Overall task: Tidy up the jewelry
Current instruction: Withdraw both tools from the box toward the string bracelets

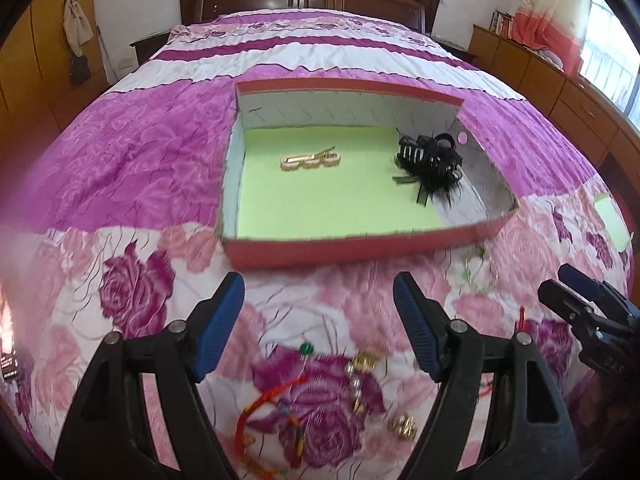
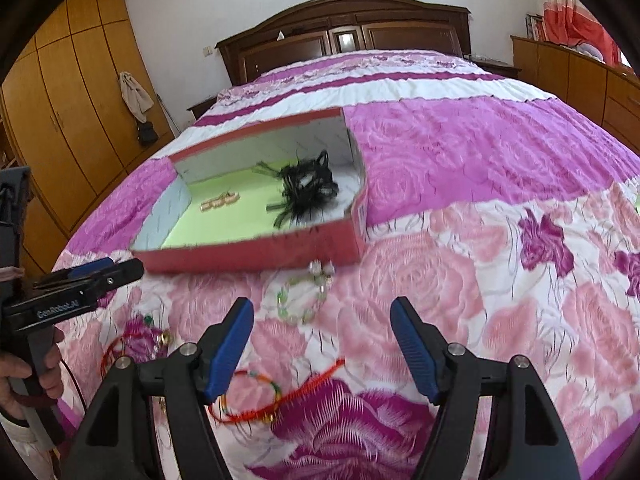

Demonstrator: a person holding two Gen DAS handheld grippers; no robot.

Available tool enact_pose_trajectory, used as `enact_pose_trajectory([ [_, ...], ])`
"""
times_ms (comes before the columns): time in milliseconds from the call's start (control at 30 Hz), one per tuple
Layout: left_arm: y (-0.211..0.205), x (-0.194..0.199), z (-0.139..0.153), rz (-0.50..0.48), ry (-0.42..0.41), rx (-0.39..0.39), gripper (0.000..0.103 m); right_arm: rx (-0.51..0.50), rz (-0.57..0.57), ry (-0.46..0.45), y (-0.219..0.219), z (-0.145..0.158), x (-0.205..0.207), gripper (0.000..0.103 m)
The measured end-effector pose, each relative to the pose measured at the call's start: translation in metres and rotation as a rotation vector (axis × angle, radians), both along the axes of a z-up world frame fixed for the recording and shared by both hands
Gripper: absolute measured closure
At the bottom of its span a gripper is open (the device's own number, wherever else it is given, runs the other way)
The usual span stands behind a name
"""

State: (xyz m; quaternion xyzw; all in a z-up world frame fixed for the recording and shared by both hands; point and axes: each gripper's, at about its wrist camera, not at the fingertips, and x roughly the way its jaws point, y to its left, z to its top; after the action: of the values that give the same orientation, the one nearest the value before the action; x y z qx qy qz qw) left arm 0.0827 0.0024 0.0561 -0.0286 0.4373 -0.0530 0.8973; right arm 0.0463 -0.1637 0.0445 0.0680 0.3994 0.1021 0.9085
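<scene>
A red box [image 1: 320, 254] [image 2: 256, 256] with a green floor lies on the bed. In it are a gold hair clip [image 1: 310, 160] [image 2: 219, 202] and a black feathered hair claw [image 1: 432, 166] [image 2: 308, 190]. My left gripper [image 1: 318, 324] is open and empty above a red string bracelet [image 1: 266, 404], a pearl-and-gold piece [image 1: 360, 372] and a gold earring [image 1: 402, 426]. My right gripper [image 2: 322, 346] is open and empty, short of a green bead bracelet [image 2: 304, 300]; another red string bracelet [image 2: 260, 400] lies between its fingers.
The floral pink bedspread [image 1: 140, 152] covers the bed. A dark headboard [image 2: 344, 36] is at the far end. Wooden wardrobes [image 2: 68, 120] stand left and a low cabinet [image 1: 532, 68] right. A green sheet [image 1: 610, 216] lies at the right edge.
</scene>
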Motion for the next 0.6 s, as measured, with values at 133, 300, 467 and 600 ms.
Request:
enact_pose_trajectory([
  [133, 0.004, -0.013, -0.003, -0.004, 0.015, 0.004, 0.034, 0.01, 0.006, 0.037, 0.0, -0.009, -0.009, 0.03],
  [300, 0.008, -0.028, -0.012, -0.012, 0.034, 0.024, 0.034, 0.006, 0.021, 0.073, 0.005, -0.018, -0.022, 0.03],
  [467, 0.011, -0.038, -0.026, -0.023, 0.072, 0.049, 0.036, 0.009, 0.036, 0.111, 0.012, -0.026, -0.03, 0.031],
  [600, 0.014, -0.046, -0.036, -0.034, 0.098, 0.074, 0.046, 0.009, 0.047, 0.132, 0.018, -0.032, -0.031, 0.035],
])
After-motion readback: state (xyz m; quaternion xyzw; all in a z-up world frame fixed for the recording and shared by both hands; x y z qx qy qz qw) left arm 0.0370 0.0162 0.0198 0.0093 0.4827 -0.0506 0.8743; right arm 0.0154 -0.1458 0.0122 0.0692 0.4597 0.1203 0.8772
